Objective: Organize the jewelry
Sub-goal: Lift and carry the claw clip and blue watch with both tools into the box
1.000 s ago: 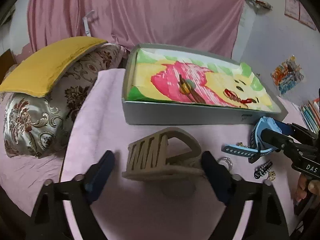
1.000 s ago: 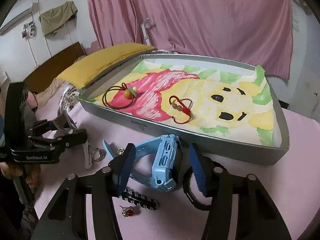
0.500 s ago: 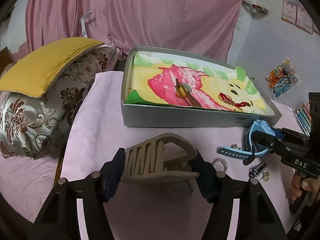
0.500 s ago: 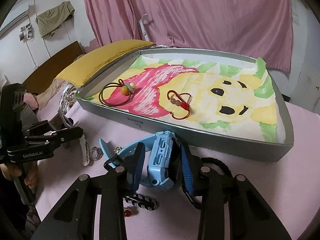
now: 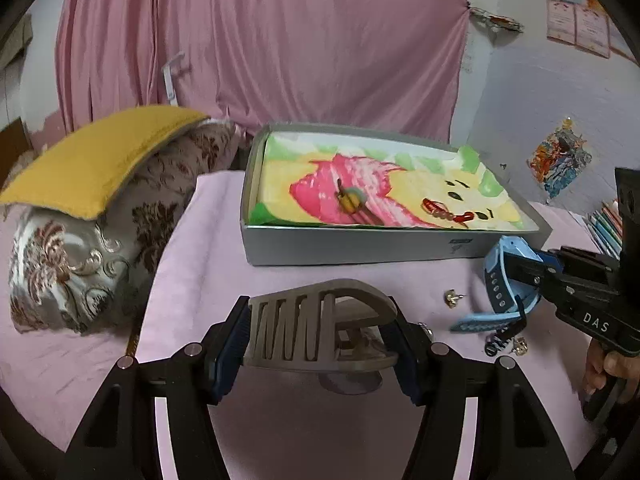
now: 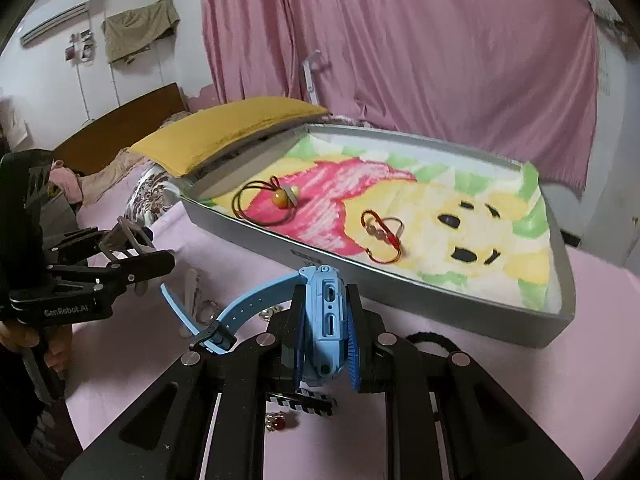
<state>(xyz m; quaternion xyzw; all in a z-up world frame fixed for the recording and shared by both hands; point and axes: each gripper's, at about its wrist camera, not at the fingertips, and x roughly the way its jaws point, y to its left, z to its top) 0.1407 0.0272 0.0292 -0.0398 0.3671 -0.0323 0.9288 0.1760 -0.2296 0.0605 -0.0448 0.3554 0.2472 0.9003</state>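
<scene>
the blue watch [image 6: 324,320], raised just in front of the grey tray [image 6: 420,280], sits between the right gripper's [image 6: 325,354] closing jaws, pads pressing its case. the left gripper [image 5: 318,344], marked "genrobot.ai", grips a beige clip [image 5: 316,330]; the right reads "das".

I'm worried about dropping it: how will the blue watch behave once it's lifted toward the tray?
The blue watch has a rigid-looking body, which the closing right gripper pinches. Its strap trails loose, so it will probably dangle and swing. The smooth plastic case may slip or twist between the pads.
</scene>
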